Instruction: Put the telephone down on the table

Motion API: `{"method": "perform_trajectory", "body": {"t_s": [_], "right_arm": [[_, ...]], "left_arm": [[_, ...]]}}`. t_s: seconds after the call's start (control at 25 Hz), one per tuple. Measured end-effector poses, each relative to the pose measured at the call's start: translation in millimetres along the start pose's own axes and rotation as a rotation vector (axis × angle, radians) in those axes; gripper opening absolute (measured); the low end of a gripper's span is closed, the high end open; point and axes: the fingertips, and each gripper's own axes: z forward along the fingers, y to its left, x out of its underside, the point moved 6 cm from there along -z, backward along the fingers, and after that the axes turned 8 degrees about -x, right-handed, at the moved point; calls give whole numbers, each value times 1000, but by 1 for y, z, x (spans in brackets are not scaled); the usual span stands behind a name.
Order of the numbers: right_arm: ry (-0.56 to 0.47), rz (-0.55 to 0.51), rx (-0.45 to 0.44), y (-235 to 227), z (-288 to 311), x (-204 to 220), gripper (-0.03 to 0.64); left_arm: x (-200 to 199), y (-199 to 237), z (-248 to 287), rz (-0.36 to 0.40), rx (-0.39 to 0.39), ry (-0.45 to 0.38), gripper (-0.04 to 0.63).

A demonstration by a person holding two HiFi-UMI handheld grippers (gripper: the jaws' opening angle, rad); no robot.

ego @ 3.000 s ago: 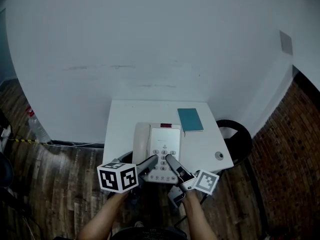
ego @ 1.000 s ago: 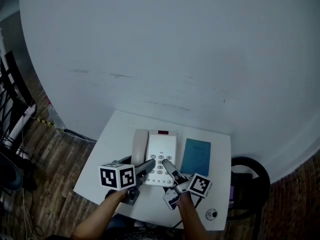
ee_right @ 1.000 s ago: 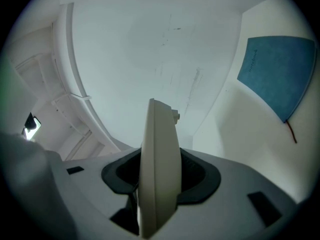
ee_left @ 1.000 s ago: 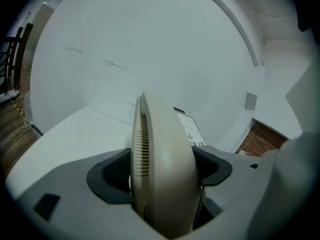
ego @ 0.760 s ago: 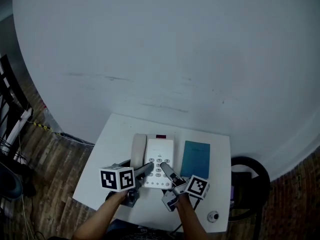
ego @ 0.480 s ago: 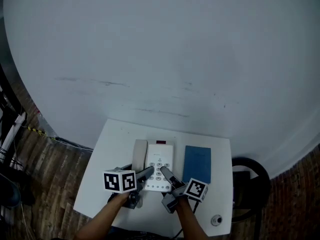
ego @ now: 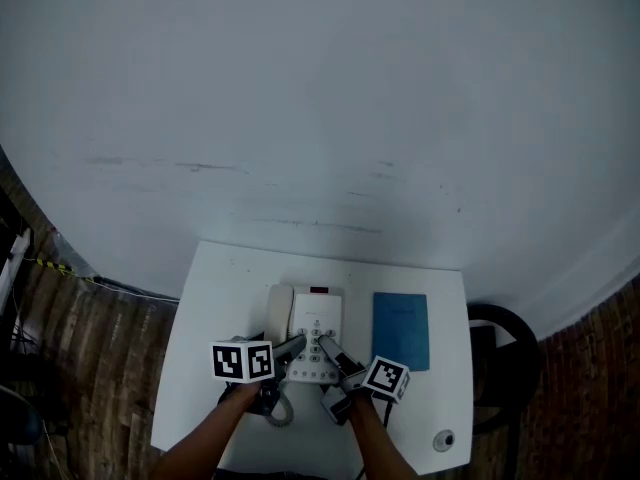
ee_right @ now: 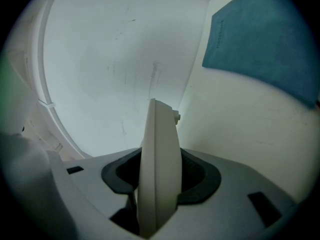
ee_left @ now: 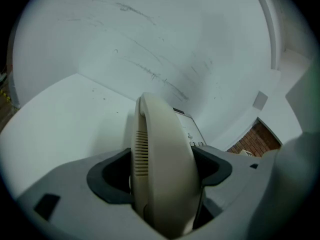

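Off-white telephone [ego: 318,336], handset [ego: 279,306] at left, mid white table [ego: 215,308]

A small white desk [ego: 222,298] stands on a dark wood-plank floor [ego: 90,368]. At its middle is a white phone [ego: 312,328]; whether it rests on the surface cannot be told. Just right of it lies a flat blue booklet [ego: 400,330]. A small round silver object [ego: 443,440] sits at the near right corner.

Left gripper [ego: 296,347], right gripper [ego: 331,349] — both clamped on telephone [ego: 314,320]
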Motion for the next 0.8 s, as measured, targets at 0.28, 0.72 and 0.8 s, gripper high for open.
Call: {"method": "perform_trajectory", "body": {"t_s": [0.28, 0.72, 0.8], "right_arm": [[-11, 6, 52, -17, 9, -1, 192], [-13, -49, 80, -26, 15, -9, 193], [-10, -59, 86, -27, 14, -11, 195]], "left_arm": [[2, 15, 21, -20, 14, 41, 377], [-2, 20, 39, 32, 20, 47, 377], [-2, 20, 41, 33, 22, 44, 377]]}}
